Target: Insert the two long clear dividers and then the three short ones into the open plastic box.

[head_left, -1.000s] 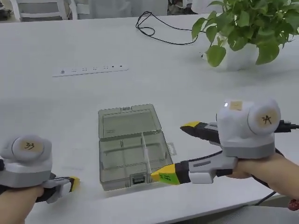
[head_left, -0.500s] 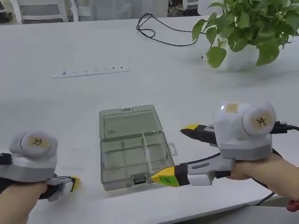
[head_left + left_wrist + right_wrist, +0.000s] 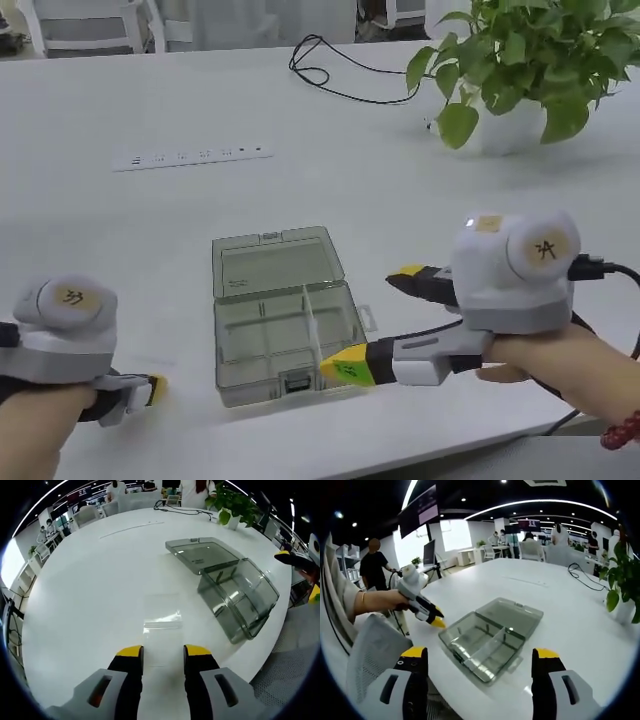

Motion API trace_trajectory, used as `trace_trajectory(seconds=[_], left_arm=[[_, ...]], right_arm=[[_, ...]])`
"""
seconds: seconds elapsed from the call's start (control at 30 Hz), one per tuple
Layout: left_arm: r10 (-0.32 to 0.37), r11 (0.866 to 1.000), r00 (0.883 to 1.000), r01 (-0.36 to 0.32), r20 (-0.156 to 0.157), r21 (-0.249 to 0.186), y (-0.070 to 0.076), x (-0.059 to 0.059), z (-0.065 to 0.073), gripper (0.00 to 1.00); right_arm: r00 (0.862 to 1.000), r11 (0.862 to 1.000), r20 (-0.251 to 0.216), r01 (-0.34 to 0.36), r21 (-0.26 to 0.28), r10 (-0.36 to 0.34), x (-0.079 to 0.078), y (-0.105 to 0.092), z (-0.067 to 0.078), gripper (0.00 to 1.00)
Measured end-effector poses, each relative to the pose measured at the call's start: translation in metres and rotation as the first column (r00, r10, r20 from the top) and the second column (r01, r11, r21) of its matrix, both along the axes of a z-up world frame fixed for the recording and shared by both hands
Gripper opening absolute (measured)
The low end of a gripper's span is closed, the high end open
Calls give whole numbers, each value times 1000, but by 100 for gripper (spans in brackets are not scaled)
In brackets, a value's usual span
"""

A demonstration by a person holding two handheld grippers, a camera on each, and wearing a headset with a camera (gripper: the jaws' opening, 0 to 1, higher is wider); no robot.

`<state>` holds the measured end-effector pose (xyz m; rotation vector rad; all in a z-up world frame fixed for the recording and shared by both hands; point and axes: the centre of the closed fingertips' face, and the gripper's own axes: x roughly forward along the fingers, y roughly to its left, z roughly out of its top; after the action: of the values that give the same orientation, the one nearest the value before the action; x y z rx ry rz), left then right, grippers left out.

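box (image 3: pixel 285 315) on table (image 3: pixel 400 180) | power strip (image 3: pixel 190 155) behind | plant (image 3: pixel 520 60) behind-right | clear dividers (image 3: pixel 162 614) left of box

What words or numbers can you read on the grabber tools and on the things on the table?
"33", or so it looks, handwritten on the round cap of the left gripper.
"A", maybe "3A", handwritten on the round cap of the right gripper; not clear.
Black marks on the right gripper's yellow tip: too blurred to read.
Marks on the power strip: too small to read.
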<state>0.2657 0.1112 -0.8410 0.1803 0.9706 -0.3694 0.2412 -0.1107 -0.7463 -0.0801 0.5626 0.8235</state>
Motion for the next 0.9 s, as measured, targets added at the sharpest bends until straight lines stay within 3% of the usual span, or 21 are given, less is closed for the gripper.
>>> trace_trajectory(seconds=[0.2, 0.33, 0.57, 0.6, 0.9], left_arm=[[45, 998, 999, -45, 18, -42, 2, -5, 6, 30], [108, 987, 993, -101, 49, -124, 0, -3, 18, 30], [164, 958, 981, -132, 105, -256, -9, -3, 43, 30], [174, 948, 978, -134, 118, -289, -12, -3, 49, 30], [182, 908, 967, -95, 179, -408, -31, -11, 75, 30]], right_arm=[[999, 999, -19, 31, 30, -31, 2, 2, 2, 81], [998, 996, -30, 60, 65, -58, 4, 5, 8, 77], [992, 979, -73, 116, 170, -104, 10, 20, 21, 66], [991, 974, -76, 121, 190, -108, 11, 24, 24, 64], [986, 948, -129, 136, 288, -102, 14, 54, 34, 54]])
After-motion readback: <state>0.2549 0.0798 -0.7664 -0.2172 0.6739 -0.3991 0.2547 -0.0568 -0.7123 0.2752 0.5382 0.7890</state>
